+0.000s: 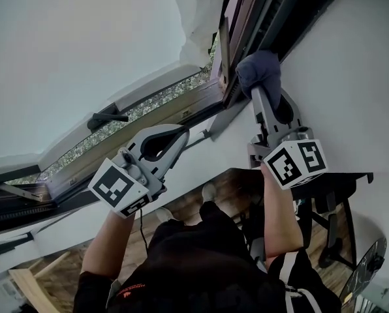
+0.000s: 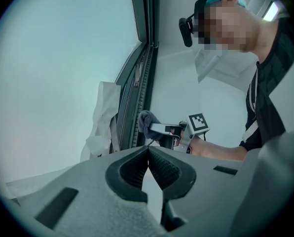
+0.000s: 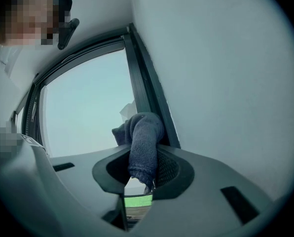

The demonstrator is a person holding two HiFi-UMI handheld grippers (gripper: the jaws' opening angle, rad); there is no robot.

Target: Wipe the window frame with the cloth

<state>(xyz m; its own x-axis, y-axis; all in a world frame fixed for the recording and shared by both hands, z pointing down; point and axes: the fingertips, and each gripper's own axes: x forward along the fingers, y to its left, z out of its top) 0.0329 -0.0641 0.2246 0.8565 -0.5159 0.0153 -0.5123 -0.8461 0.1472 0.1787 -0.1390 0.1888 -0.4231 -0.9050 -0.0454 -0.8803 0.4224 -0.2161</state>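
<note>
Your right tongs (image 3: 144, 177) grip the cloth (image 3: 144, 135); your left tongs (image 2: 148, 155) sit clenched, empty. Press the cloth flat on the window frame (image 3: 146, 83) at twelve o'clock and stroke evenly.

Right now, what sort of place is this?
Probably an indoor room, home or office, at an open window: dark window frame, window handle, white wall, wood floor below. The right gripper holds the cloth at the frame.

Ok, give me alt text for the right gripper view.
The right tongs are shut on a dark blue cloth, held up at the dark window frame. Pale glass lies left of the frame, a white wall right.
</note>
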